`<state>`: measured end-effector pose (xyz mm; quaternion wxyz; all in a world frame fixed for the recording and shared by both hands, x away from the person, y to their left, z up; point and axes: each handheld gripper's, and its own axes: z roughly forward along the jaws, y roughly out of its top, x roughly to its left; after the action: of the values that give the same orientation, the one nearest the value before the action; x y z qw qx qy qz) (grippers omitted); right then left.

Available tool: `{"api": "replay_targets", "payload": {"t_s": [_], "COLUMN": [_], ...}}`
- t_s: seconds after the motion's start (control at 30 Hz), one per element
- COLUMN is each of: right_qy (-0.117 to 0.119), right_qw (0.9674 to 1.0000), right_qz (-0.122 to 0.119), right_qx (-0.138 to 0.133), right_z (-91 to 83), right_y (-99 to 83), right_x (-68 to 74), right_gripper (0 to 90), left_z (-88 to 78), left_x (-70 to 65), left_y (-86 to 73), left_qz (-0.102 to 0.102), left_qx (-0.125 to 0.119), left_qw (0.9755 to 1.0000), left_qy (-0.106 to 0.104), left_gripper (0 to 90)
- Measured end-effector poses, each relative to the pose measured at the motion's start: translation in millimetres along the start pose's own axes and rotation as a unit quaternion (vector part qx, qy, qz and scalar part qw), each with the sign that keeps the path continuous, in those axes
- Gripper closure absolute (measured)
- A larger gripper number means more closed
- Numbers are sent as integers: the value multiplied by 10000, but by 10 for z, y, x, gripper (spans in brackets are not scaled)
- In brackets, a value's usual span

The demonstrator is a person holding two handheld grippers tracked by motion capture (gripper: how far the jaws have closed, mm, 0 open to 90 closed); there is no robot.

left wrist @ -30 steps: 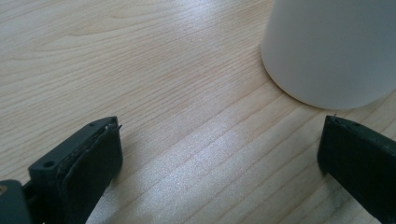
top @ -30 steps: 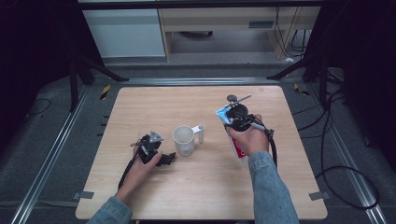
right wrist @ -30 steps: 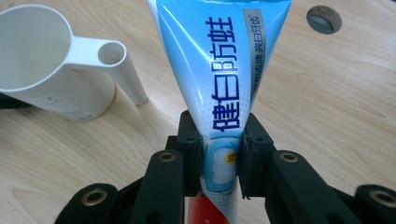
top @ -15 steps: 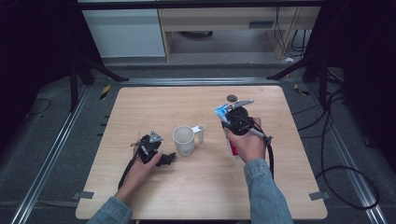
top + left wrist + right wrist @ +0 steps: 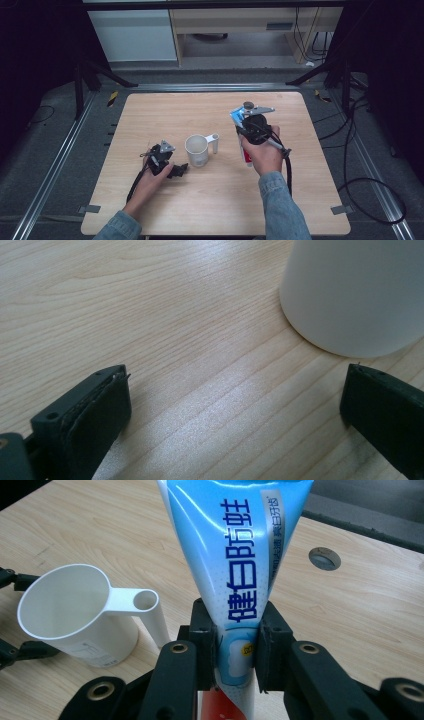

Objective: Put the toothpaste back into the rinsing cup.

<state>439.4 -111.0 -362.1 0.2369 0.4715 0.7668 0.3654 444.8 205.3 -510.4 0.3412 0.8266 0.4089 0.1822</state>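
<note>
Toothpaste tube (image 5: 235,570) w/ blue Chinese text, clamped in right gripper (image 5: 235,652), left gripper (image 5: 235,405) apart by white cup (image 5: 360,290)

A blue and white toothpaste tube (image 5: 235,560) with a red lower end is held off the bench right of centre, its flat crimped end pointing away. A white plastic cup (image 5: 197,150) with a hooked handle stands upright left of it, near the middle, empty.

Wooden table (image 5: 150,115) w/ round hole (image 5: 324,558), white cabinet (image 5: 132,35) behind.
</note>
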Motion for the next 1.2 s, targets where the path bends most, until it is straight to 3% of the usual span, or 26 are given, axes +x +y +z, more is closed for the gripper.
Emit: {"api": "replay_targets", "payload": {"t_s": [0.73, 1.2], "right_qy": [45, 114], "right_qw": [9982, 9950], "right_qz": [110, 173], "right_qx": [-588, -975], "right_z": [-144, -149], "right_y": [256, 382], "right_x": [191, 336], "right_gripper": [736, 736], "left_z": [0, 2], "left_x": [0, -2], "left_y": [0, 0], "left_qz": [-1, -20], "left_qx": [0, -12], "left_qw": [10000, 10000], "left_qy": [-1, 4], "left_gripper": [0, 0]}}
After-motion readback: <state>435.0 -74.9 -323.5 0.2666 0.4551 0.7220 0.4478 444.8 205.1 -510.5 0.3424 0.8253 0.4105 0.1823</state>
